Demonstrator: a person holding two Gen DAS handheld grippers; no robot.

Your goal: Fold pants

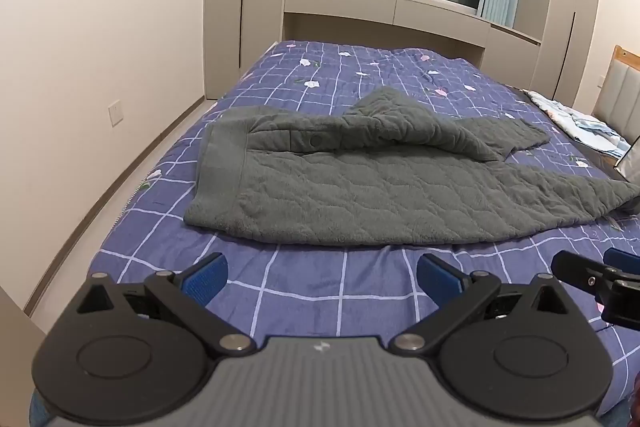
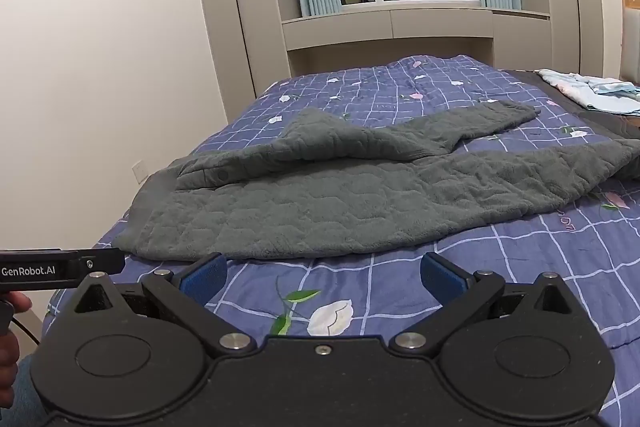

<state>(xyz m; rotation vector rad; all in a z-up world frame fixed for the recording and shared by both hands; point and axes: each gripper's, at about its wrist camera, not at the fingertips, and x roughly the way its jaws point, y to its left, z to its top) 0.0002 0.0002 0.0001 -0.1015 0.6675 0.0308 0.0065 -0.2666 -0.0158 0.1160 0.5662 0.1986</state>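
Grey-green quilted fleece pants [image 1: 360, 187] lie across the bed, waistband to the left and legs running right; they also show in the right wrist view [image 2: 340, 195]. The far leg is rumpled and folded over the near one. My left gripper [image 1: 322, 275] is open and empty, hovering above the bedspread just in front of the pants' near edge. My right gripper [image 2: 323, 273] is open and empty, also just short of the near edge. The right gripper shows at the right edge of the left wrist view [image 1: 600, 279].
The bed has a purple checked flowered quilt [image 1: 280, 291]. A pile of light blue and white cloth [image 2: 592, 93] lies at the far right by the headboard [image 1: 624, 95]. A white wall [image 1: 100, 47] and floor run along the bed's left side. Cabinets and a window stand behind.
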